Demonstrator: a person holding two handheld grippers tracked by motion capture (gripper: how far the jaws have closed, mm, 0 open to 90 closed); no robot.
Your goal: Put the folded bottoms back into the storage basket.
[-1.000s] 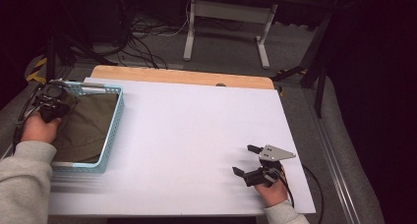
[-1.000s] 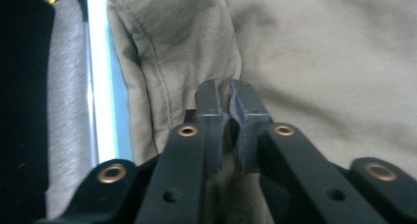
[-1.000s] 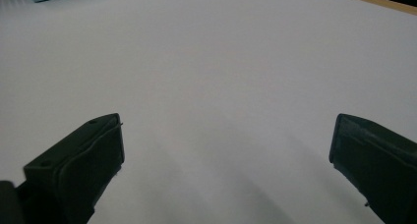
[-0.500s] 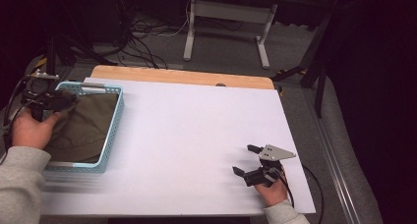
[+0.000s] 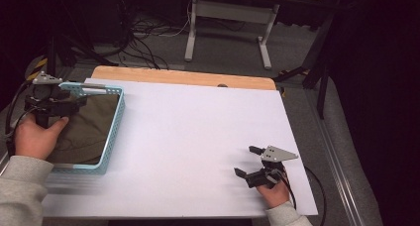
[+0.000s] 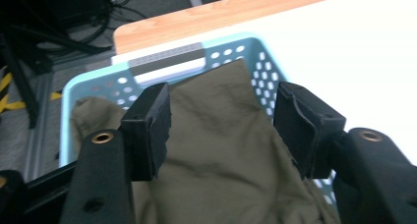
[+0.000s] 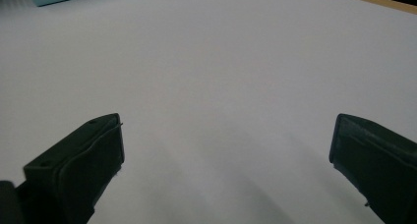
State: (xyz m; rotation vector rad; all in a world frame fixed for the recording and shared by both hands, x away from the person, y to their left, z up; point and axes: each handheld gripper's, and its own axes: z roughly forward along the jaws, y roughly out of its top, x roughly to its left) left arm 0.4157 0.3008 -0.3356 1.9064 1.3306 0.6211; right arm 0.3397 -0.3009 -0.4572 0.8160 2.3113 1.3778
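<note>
Two grippers: one in each hand, well apart, at opposite sides of the white table [image 5: 198, 137]
Left gripper [image 5: 74, 103]: held above the far left part of the basket, over its left rim; in the left gripper view the point between the jaws [image 6: 221, 126] lies over the cloth; jaws have just been opening and stand partly apart; nothing pinched between the pads; the cloth lies below them, not gripped
Left hand [image 5: 37, 137]: wraps the gripper's handle from below; grey sleeve [image 5: 20, 186] at the bottom left corner
Basket [image 5: 111, 137]: light blue, perforated walls, at the table's left edge; a slotted handle shows in its far wall in the left gripper view [image 6: 167, 67]
Cloth [image 5: 81, 132]: olive-brown, crumpled, lying inside the basket and covering most of its floor; seen close in the left gripper view [image 6: 216, 170]
Right gripper [image 5: 251, 161]: low over the table near the right front corner; jaws spread wide; only bare white surface between them in the right gripper view [image 7: 226, 150]; holding nothing
Right hand [image 5: 275, 191]: behind the gripper at the table's near edge
Wooden strip [image 5: 183, 77]: along the table's far edge, beyond the white surface
</note>
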